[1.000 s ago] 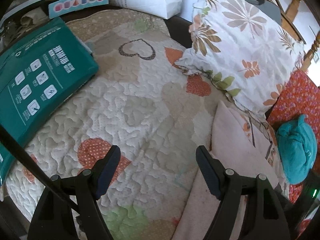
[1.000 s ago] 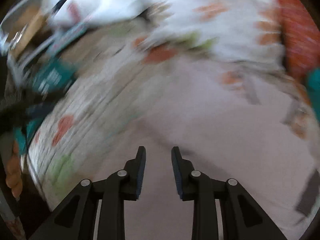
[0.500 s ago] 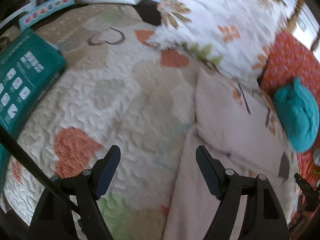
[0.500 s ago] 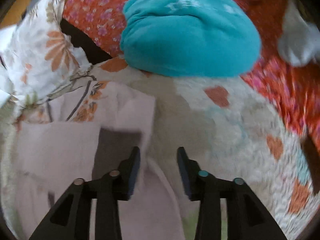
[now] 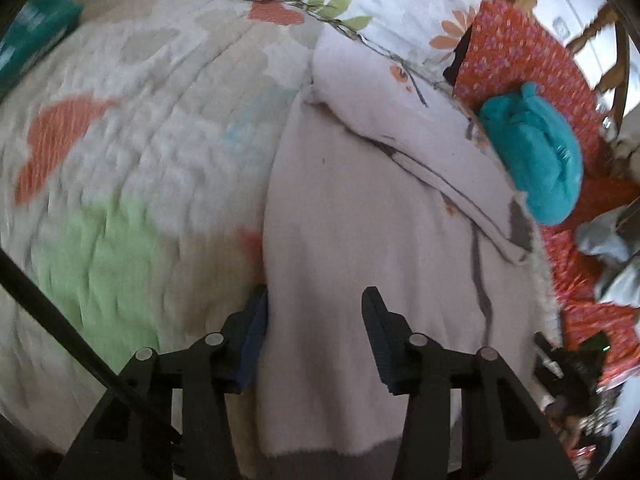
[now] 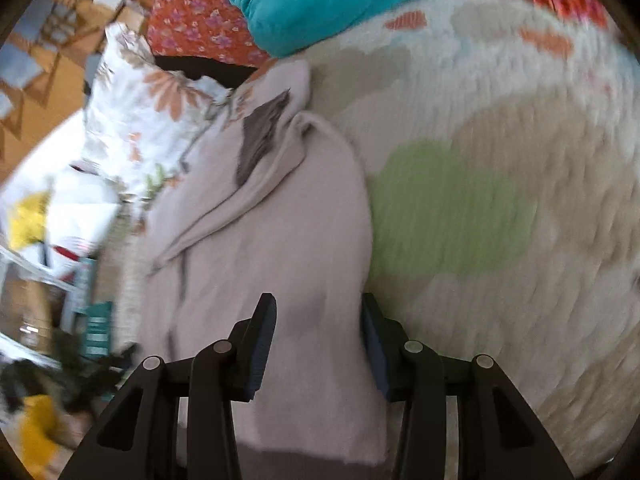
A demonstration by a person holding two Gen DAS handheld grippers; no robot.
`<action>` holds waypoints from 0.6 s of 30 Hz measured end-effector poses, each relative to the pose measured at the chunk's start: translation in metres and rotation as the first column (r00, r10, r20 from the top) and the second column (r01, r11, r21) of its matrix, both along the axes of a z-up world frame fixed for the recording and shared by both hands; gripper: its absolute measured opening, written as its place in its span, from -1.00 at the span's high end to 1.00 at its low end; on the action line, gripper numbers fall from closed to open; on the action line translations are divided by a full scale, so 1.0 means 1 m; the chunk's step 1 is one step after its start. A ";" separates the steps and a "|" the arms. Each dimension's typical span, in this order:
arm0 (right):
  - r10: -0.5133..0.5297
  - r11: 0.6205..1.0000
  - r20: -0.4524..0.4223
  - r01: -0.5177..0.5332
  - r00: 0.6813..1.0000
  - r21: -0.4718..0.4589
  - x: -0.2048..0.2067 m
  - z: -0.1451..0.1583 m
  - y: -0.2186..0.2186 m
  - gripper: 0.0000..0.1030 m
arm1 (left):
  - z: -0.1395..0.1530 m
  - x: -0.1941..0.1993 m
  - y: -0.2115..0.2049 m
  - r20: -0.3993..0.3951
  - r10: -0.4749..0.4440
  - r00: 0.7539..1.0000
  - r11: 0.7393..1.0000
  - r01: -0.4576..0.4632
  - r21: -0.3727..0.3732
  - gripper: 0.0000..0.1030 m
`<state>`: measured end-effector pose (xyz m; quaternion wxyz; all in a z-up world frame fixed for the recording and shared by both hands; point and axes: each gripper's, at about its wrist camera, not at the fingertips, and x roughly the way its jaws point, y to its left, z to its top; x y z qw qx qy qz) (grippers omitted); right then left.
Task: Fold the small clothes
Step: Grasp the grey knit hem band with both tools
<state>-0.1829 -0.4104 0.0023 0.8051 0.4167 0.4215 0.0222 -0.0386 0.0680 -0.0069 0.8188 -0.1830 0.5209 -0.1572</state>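
Pale pink garment [image 5: 360,220]: lies spread on the quilted bedspread [image 5: 132,152], a sleeve folded across it; no legible label or writing. Left gripper [image 5: 314,308]: jaws closing astride the garment's left edge, cloth between them, not yet pinched. Right gripper [image 6: 318,316]: jaws parted astride the right edge, pads clear. Teal bundle [image 5: 536,152] beside it.

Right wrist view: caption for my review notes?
Right gripper straddles the pale pink garment's edge on the quilt, pads apart.
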 end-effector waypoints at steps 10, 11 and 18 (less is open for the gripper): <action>0.054 0.959 0.043 -0.064 0.998 0.277 -0.026 -0.020 0.010 0.10 | -0.013 -0.063 0.017 -0.049 0.011 0.999 0.983 -0.020 -0.183 0.17; 0.063 0.958 0.044 -0.073 0.997 0.278 -0.027 -0.020 0.012 0.10 | -0.014 -0.067 0.018 -0.053 0.012 0.999 0.981 -0.022 -0.192 0.17; 0.101 0.964 0.051 -0.110 0.994 0.244 -0.037 -0.017 0.025 0.10 | -0.019 -0.092 0.015 -0.061 0.015 0.998 0.979 -0.027 -0.201 0.17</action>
